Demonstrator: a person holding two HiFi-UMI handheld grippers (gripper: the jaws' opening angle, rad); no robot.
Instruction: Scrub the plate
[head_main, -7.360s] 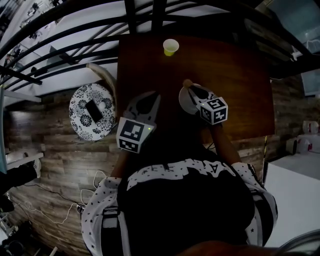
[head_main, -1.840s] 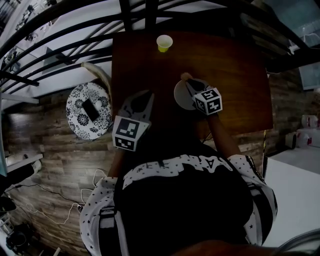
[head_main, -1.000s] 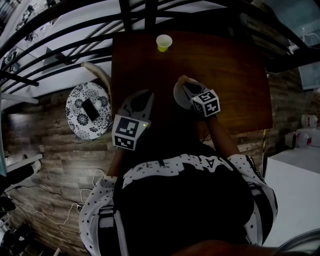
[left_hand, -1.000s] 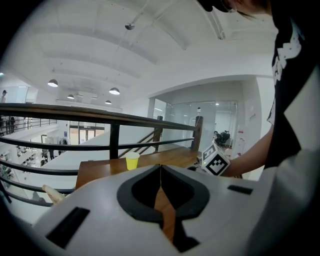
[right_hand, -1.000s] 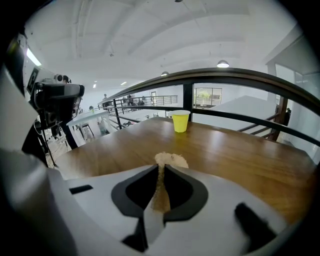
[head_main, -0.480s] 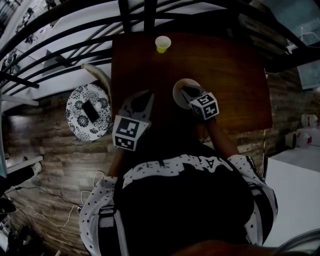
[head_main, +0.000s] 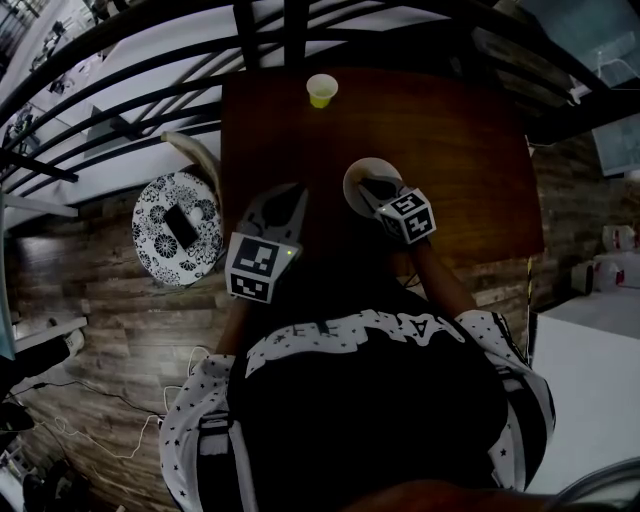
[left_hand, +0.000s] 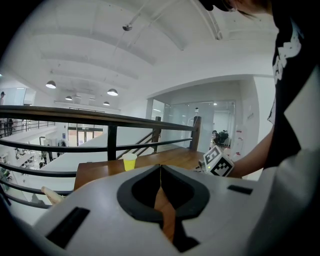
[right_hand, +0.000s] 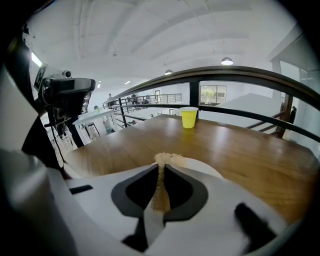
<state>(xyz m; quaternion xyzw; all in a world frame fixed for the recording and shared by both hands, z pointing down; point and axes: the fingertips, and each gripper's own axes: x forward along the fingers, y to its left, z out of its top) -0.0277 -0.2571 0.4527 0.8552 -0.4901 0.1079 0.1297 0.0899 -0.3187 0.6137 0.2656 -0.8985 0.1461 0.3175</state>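
— Starting with the biggest thing: what's the surface?

— A rectangular table (head_main: 455, 140) of dark, smooth wood with a slight sheen. It fills the upper middle of the head view. In the right gripper view (right_hand: 240, 150) it looks warmer brown, with fine grain.

— And the round thing at the left edge?

— A round top (head_main: 165, 235) patterned black on white, standing on the plank floor beside the table, with a small dark rectangle lying on it.

— The grippers?

— Both are smooth pale plastic with dark rubbery pads. The left gripper (head_main: 287, 195) hangs over the table's near left corner. Its own view shows the left gripper (left_hand: 160, 167) with its jaws pressed together, empty, only a sliver of wood showing below where they meet. The right gripper (head_main: 374, 190) reaches over the plate. Its jaws are clamped on a scrubber.

— Where's the plate?

— The plate (head_main: 354, 176) is round, white and matt, lying flat in the middle of the table, just below centre top of the head view. In the right gripper view its rim (right_hand: 206, 168) curves just beyond the jaws of the right gripper (right_hand: 160, 175).

— Anything smaller?

— A yellow cup (head_main: 321, 90), tapered and upright, near the far edge, well apart from the plate. It also shows in the right gripper view (right_hand: 188, 117).

— And the scrubber?

— The scrubber (right_hand: 169, 158) is tan and coarse, a frayed fibrous tuft sticking out above the jaw tips, over the plate's near rim. I cannot tell whether it touches.
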